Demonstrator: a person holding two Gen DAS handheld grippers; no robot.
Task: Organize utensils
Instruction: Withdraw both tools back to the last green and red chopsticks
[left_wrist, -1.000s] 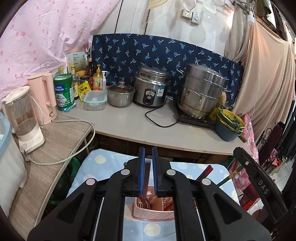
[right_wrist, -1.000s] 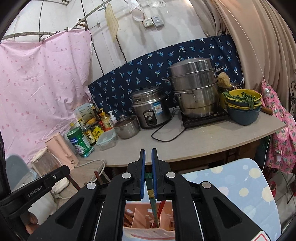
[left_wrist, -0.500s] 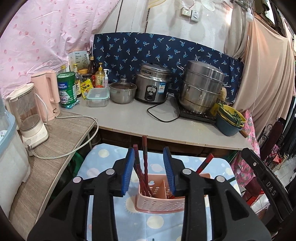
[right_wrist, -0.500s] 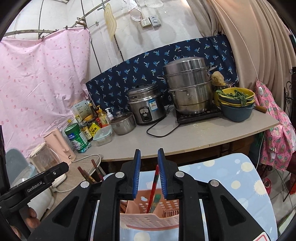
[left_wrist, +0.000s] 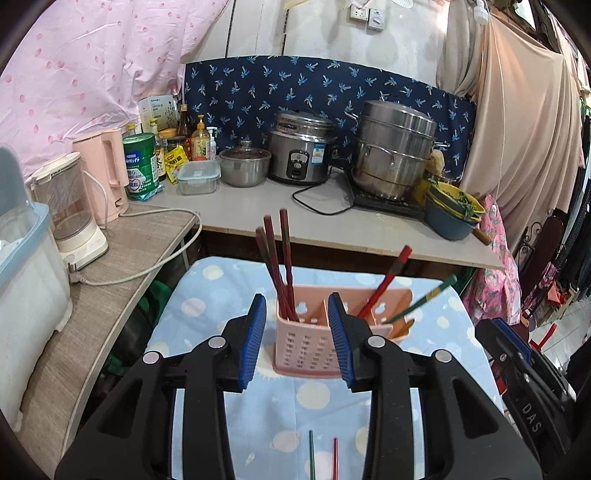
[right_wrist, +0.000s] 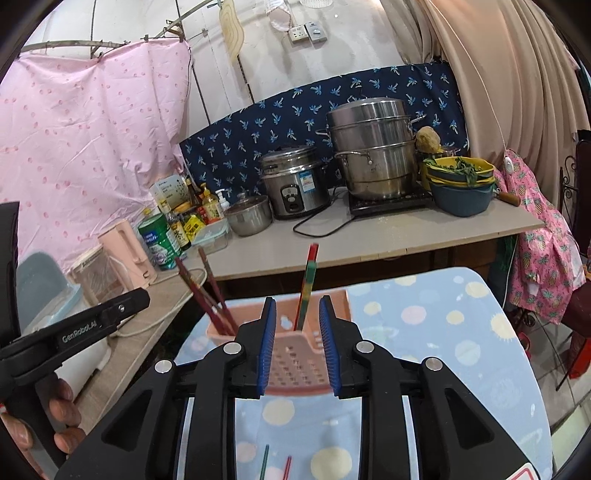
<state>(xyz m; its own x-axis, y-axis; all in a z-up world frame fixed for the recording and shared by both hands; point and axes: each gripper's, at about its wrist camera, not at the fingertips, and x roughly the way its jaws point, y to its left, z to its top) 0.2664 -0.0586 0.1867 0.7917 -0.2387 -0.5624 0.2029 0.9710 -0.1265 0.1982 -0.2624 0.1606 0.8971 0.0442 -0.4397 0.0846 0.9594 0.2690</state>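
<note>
With jaws just opened, my left gripper (left_wrist: 297, 334) stands parted, nothing between pads; pink utensil caddy (left_wrist: 314, 350) sits beyond on blue dotted cloth (left_wrist: 207, 295). Dark red chopsticks (left_wrist: 275, 266) lean in caddy's left compartment. My right gripper (right_wrist: 297, 345), jaws likewise just opened, holds nothing; red-green chopsticks (right_wrist: 308, 284) stand in right compartment. Two loose chopsticks (left_wrist: 323, 458) lie on cloth near me.

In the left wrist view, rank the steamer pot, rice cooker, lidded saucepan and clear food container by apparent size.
1. steamer pot
2. rice cooker
3. lidded saucepan
4. clear food container
All share the back counter, so nearness hardly distorts.
</note>
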